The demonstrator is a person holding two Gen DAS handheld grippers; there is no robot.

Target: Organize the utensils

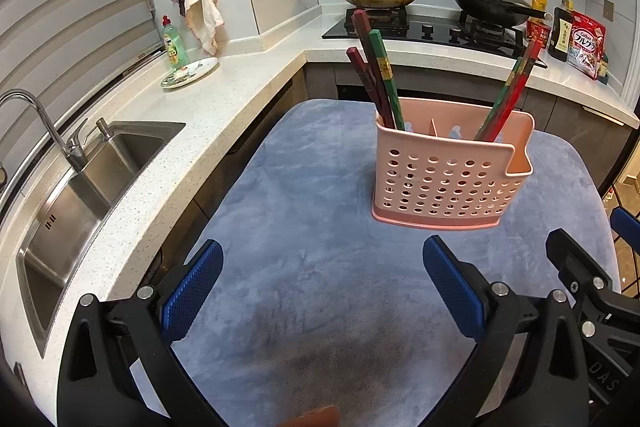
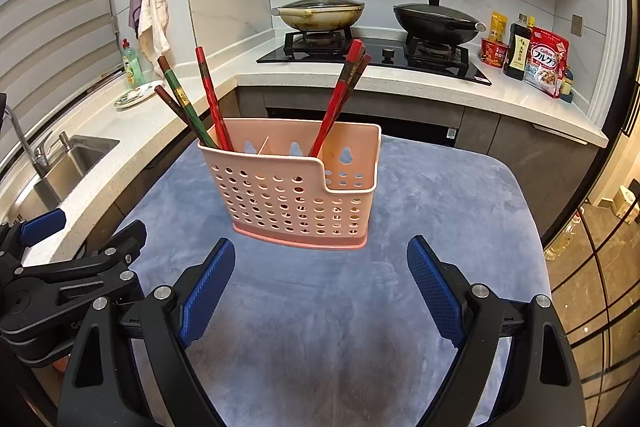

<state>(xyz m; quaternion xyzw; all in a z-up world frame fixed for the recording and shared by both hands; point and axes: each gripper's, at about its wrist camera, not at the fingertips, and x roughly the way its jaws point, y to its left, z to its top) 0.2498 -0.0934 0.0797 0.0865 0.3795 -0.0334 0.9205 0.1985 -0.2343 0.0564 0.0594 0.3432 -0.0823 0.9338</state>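
A pink perforated utensil holder (image 1: 448, 179) stands upright on a blue-grey mat (image 1: 320, 227); it also shows in the right wrist view (image 2: 300, 195). Red and green chopsticks lean out of its left compartment (image 1: 378, 75) (image 2: 188, 103) and its right compartment (image 1: 508, 95) (image 2: 340, 91). My left gripper (image 1: 322, 259) is open and empty, above the mat in front of the holder. My right gripper (image 2: 320, 259) is open and empty, also just in front of the holder. The right gripper's body shows at the right edge of the left wrist view (image 1: 588, 275).
A steel sink (image 1: 80, 195) with a tap sits in the white counter on the left. A plate (image 1: 190, 71) and a green soap bottle (image 1: 174, 43) stand beyond it. Two lidded pans (image 2: 320, 13) sit on the hob behind. Food packets (image 2: 546, 61) stand at the back right.
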